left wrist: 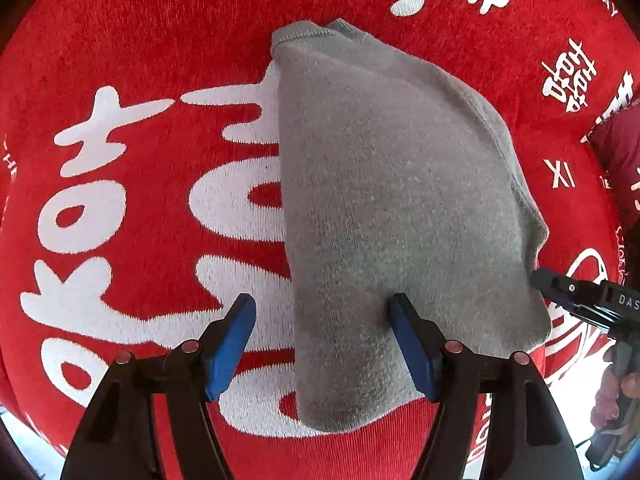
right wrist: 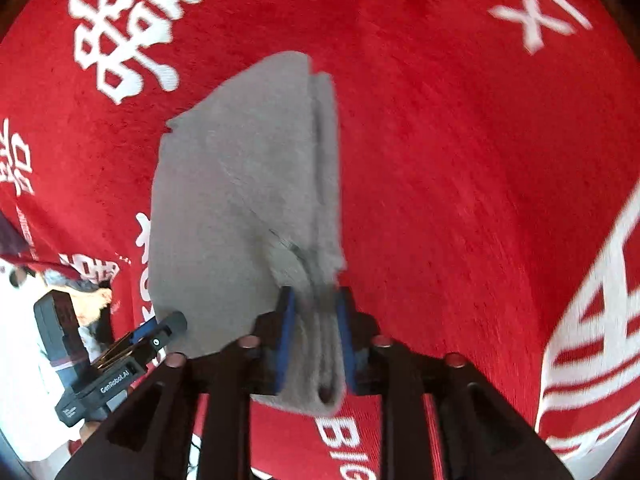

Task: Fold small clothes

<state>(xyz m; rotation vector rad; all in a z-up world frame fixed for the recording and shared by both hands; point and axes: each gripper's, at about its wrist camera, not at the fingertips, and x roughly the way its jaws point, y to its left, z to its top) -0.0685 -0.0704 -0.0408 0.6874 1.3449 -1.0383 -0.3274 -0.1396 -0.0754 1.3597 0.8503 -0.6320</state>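
Note:
A small grey garment (left wrist: 392, 208) lies folded on a red cloth with white characters (left wrist: 120, 200). My left gripper (left wrist: 322, 320) is open just above the garment's near left part, its right finger over the fabric and its left finger over the red cloth. My right gripper (right wrist: 316, 320) is shut on the garment's folded edge (right wrist: 324, 360), with several layers bunched between the blue pads. The garment (right wrist: 240, 200) stretches away from it in the right wrist view. The right gripper also shows in the left wrist view (left wrist: 560, 288) at the garment's right edge.
The red cloth (right wrist: 460, 160) covers the whole surface. A dark red item (left wrist: 620, 148) lies at the far right. The left gripper body (right wrist: 120, 360) and a hand show at the left of the right wrist view.

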